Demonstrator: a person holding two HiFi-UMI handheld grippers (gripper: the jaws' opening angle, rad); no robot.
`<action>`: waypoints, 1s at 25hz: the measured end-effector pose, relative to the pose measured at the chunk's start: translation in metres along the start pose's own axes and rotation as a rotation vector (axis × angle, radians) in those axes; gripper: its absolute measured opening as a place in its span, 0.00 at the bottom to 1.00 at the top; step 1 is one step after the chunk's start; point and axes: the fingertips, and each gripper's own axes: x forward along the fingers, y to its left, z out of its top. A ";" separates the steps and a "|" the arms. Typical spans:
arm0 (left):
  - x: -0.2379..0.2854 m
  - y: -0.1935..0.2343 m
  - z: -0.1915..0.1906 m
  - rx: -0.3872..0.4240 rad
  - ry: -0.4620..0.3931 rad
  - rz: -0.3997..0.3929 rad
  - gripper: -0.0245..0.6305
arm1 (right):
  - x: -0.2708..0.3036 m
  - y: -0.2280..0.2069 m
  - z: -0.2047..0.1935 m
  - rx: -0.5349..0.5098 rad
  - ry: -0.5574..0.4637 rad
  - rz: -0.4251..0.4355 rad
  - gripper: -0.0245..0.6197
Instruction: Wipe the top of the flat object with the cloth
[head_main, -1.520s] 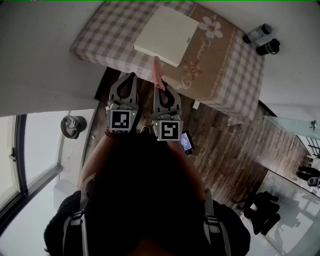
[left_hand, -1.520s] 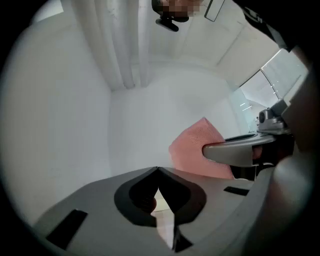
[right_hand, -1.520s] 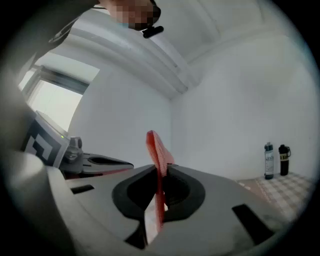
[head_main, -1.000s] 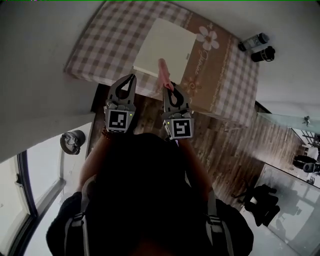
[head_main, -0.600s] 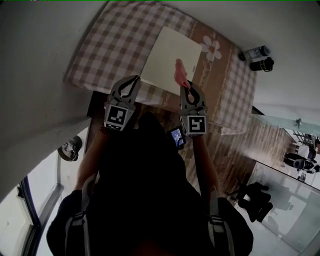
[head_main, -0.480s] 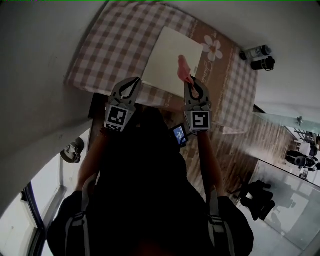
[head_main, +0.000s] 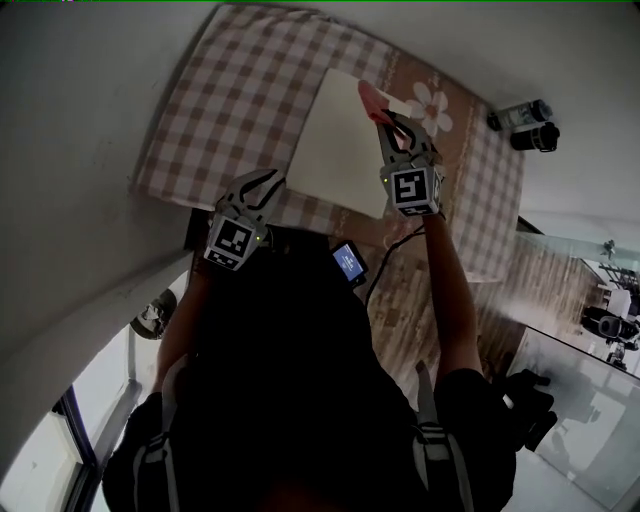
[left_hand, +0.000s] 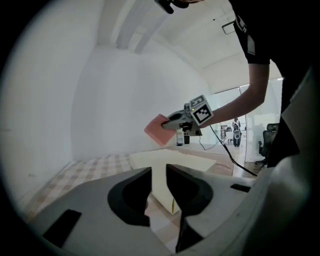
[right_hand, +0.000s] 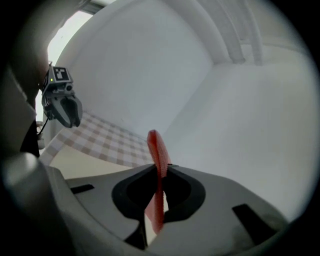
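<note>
A cream flat board (head_main: 335, 145) lies on a checked tablecloth (head_main: 230, 100). My right gripper (head_main: 386, 118) is held out over the board's far right part, shut on a pink cloth (head_main: 369, 97) that sticks up past its tips. In the right gripper view the cloth (right_hand: 157, 165) is pinched on edge between the jaws. My left gripper (head_main: 270, 180) hovers at the table's near edge, short of the board (left_hand: 172, 165). Its jaws are opening, a narrow gap shows, and nothing is between them. From the left gripper view I see the right gripper (left_hand: 175, 120) holding the cloth (left_hand: 157, 130) above the board.
Two dark bottles (head_main: 527, 123) stand past the table's right end. A small device with a lit screen (head_main: 349, 263) and a cable hang near the person's chest. White walls close in on the left and far sides; wood floor (head_main: 410, 300) lies below the table.
My right gripper has reached forward with the cloth, from the board's near edge out over its far part. The left gripper has stayed by the near edge, its jaws slightly parted now.
</note>
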 end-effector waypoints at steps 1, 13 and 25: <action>0.003 -0.002 -0.004 -0.002 0.017 -0.019 0.24 | 0.012 -0.004 -0.004 -0.035 0.016 0.017 0.07; 0.037 -0.020 -0.045 -0.028 0.140 -0.149 0.41 | 0.147 -0.019 -0.054 -0.201 0.195 0.148 0.07; 0.044 -0.024 -0.049 -0.103 0.187 -0.215 0.41 | 0.173 0.021 -0.098 -0.124 0.318 0.248 0.07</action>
